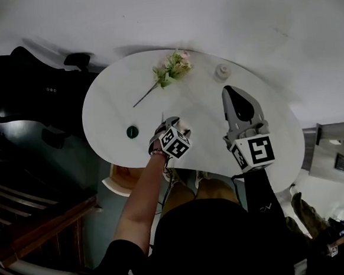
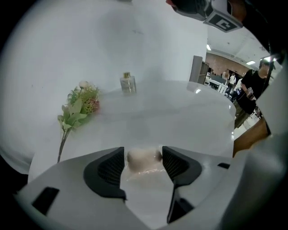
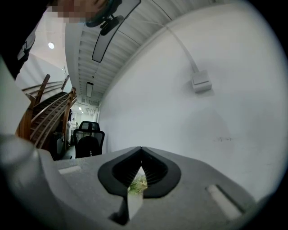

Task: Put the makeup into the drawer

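A small, rounded beige makeup piece (image 2: 144, 158) lies on the white oval table (image 1: 116, 103), casting a faint reflection. My left gripper (image 2: 142, 155) points steeply down over it, jaws wide, with the piece between the two black pads (image 2: 108, 168); I see no squeeze on it. In the head view the left gripper (image 1: 180, 128) sits near the table's front edge, mostly under its marker cube. My right gripper (image 1: 230, 91) hovers level above the table's right side, jaws shut and empty; in its own view the right gripper (image 3: 141, 152) faces a white wall. No drawer is in view.
A flower sprig (image 1: 170, 72) lies at the table's far side, with a small glass bottle (image 1: 222, 72) to its right. A dark green round lid (image 1: 132, 131) rests at the left front. A black office chair (image 1: 31, 85) and wooden stair rails (image 1: 36, 216) stand to the left.
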A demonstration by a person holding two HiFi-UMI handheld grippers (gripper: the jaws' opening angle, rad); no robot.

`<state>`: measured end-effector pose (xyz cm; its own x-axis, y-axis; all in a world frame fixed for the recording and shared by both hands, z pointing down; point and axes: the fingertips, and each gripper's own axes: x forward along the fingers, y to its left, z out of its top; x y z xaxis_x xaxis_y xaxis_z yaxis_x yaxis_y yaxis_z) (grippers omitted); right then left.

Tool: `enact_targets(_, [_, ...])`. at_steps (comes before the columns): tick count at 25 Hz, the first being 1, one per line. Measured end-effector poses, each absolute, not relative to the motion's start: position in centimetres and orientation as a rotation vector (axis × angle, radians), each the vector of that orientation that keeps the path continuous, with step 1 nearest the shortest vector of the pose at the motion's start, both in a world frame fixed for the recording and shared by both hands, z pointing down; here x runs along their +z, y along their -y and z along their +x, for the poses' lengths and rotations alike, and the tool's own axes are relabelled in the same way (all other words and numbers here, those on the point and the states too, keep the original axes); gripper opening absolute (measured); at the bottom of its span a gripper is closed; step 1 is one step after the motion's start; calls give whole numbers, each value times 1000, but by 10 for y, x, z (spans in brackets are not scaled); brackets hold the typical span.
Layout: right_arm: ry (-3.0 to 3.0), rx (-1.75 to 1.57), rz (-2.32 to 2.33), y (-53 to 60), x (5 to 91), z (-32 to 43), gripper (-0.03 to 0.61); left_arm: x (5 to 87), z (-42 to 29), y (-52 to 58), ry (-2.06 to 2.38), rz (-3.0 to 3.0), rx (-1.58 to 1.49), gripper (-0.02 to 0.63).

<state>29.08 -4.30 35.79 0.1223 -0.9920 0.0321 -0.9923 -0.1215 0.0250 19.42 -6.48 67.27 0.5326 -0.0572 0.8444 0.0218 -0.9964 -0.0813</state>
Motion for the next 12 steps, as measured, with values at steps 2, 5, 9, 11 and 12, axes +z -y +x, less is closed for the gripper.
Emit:
enact_targets(2, [2052, 14, 2327, 41, 359, 292, 5, 677, 195, 66, -52, -2669, -1488, 249])
enact_targets(5, [2049, 25, 2337, 39, 361, 294, 5, 682, 194, 66, -112, -2694, -1498, 232])
enact_targets(9, [2063, 16, 2317, 40, 361, 292, 5, 683, 194, 64, -102, -2684, -1529, 178])
enact_targets(11, [2070, 16, 2321, 41, 361, 291, 4, 677, 195, 65, -104, -2711, -1532, 161])
enact_targets(12, [2072, 18, 2326, 41, 361, 291, 5, 671, 196, 67, -114, -2730, -1517, 155])
